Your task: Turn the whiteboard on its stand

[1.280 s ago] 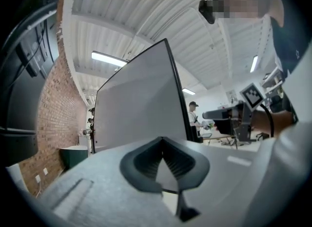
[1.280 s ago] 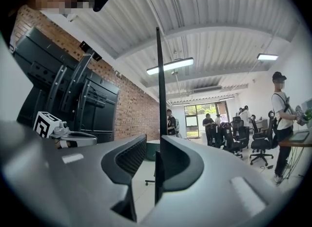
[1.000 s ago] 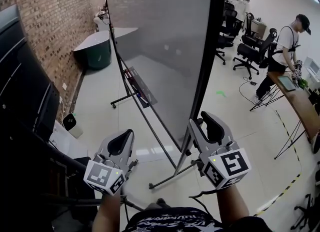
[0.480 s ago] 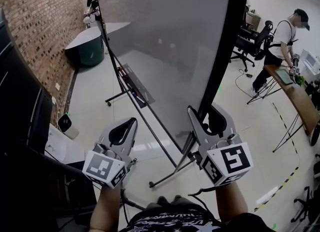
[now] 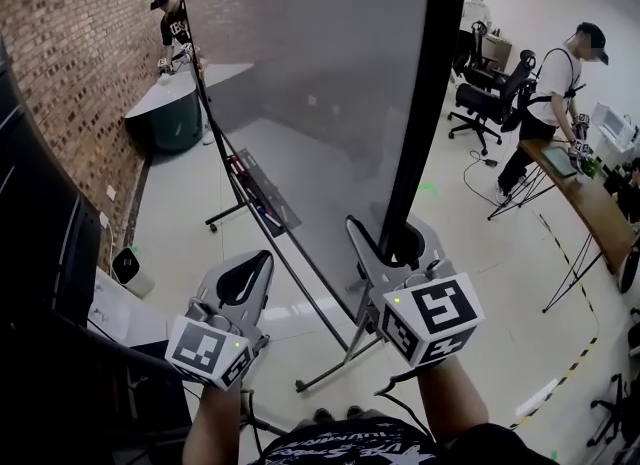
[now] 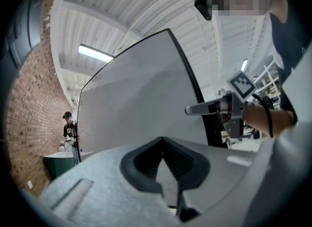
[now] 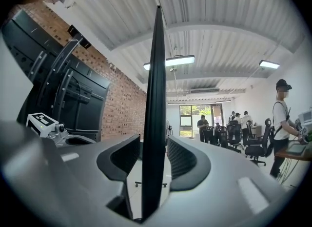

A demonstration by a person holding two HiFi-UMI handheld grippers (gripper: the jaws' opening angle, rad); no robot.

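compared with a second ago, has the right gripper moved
Yes, leftward: the right gripper was beside the whiteboard's black edge, on its right; now that edge stands between its open jaws.

A red brick wall (image 5: 80,73) runs along the left of a pale glossy floor (image 5: 470,283), and black office chairs (image 5: 490,98) stand far right under white tube lights (image 7: 168,62).
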